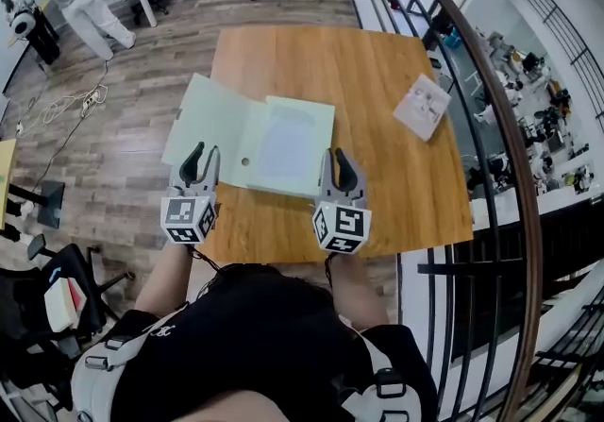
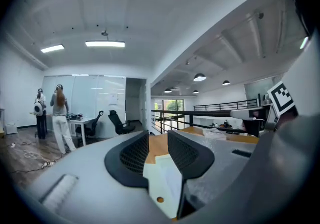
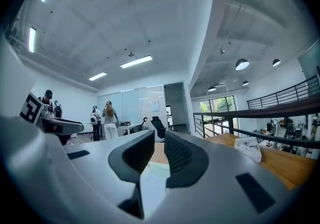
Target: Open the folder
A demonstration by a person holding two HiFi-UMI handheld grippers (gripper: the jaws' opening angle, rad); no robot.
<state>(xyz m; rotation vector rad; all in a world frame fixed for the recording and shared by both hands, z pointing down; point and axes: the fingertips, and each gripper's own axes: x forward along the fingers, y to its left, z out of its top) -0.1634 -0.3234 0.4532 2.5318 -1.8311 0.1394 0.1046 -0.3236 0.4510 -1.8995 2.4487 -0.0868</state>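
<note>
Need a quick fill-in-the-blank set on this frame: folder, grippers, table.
1. The pale green folder on the wooden table is already ____ (open or closed).
2. The left gripper and the right gripper each hold ____ between their jaws.
3. In the head view, the white booklet lies to the folder's ____.

Missing words: open; nothing; right.

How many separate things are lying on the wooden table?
2. An open pale green folder lies at the near left, one flap hanging past the table edge; a printed leaflet lies near the right edge. Anything under the folder would be hidden.
</note>
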